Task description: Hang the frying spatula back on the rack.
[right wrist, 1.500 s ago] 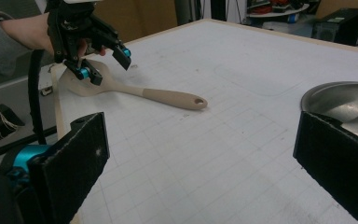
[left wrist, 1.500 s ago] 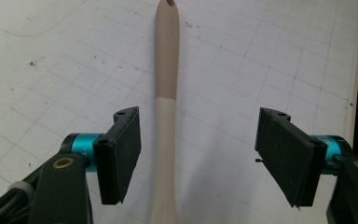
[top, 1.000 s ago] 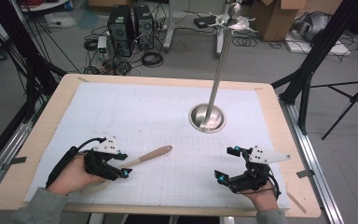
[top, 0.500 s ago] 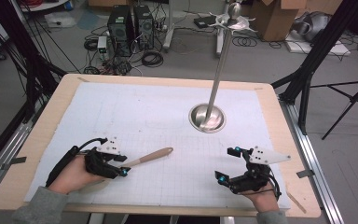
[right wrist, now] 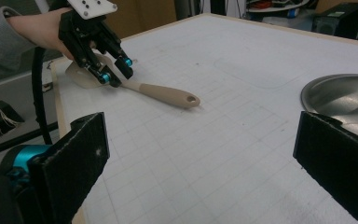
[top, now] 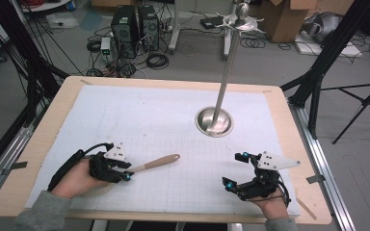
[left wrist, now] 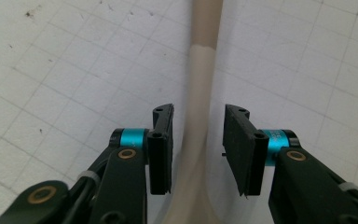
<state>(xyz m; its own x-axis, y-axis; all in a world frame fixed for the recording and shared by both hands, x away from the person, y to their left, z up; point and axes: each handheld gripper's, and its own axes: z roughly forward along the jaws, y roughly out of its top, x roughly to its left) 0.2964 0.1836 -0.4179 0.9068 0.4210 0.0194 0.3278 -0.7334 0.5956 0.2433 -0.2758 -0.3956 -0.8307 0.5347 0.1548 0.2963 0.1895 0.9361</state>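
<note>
While left tongs (left wrist: 196, 149) close around it untouched, beige spatula (top: 156, 163) flat, right tongs (top: 236, 169) spread.

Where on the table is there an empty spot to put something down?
The white mat is bare across its far left, and between the spatula and the right gripper. It is crowded near the left gripper and around the metal stand.

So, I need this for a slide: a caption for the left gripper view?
Left gripper, jaws just closing, straddles the beige spatula neck without pressing it yet.
</note>
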